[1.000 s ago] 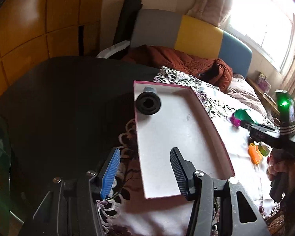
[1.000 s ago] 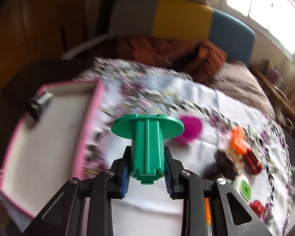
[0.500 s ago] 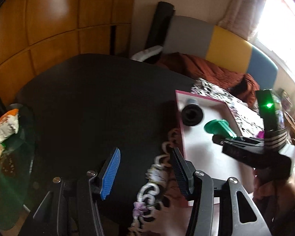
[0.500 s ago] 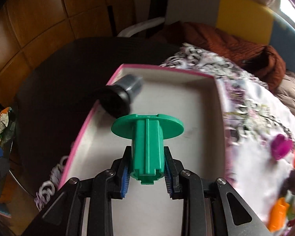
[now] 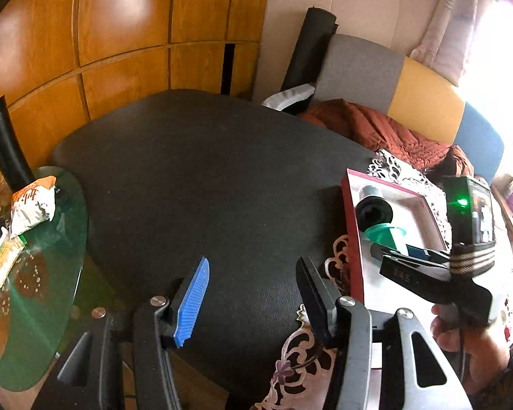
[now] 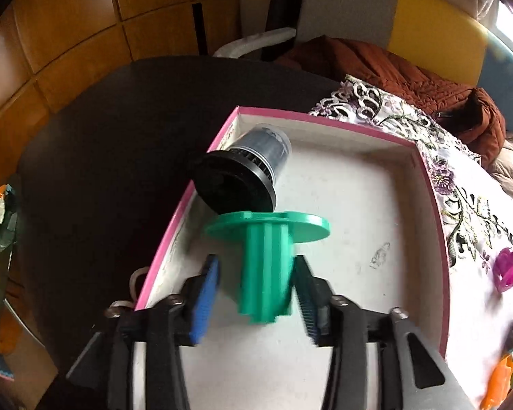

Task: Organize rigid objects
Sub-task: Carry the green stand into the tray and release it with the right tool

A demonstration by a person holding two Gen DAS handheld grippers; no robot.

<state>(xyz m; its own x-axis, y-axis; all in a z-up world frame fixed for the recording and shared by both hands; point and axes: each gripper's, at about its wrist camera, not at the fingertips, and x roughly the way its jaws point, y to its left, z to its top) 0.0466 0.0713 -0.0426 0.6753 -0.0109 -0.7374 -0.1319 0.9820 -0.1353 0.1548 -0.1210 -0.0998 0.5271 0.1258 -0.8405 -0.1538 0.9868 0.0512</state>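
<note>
A pink-rimmed white tray (image 6: 443, 235) lies on the table; it also shows in the left wrist view (image 5: 351, 239). A black funnel-shaped piece (image 6: 246, 174) lies in its far left corner. A green flanged spool (image 6: 266, 259) sits in the tray just below it, between the jaws of my right gripper (image 6: 254, 294), which are spread and off its sides. In the left wrist view the spool (image 5: 384, 234) lies beside the black piece (image 5: 372, 208). My left gripper (image 5: 253, 297) is open and empty over the black tabletop, left of the tray.
A patterned white cloth (image 6: 468, 205) holds a magenta piece (image 6: 509, 270) and orange pieces (image 6: 496, 386) at the right. A green glass side table (image 5: 34, 273) with snack packets stands at the left. A brown blanket (image 6: 393, 65) lies on a chair behind.
My right gripper carried the green spool from over the cloth to the tray's left side and opened off it. My left gripper swung left, away from the tray.
</note>
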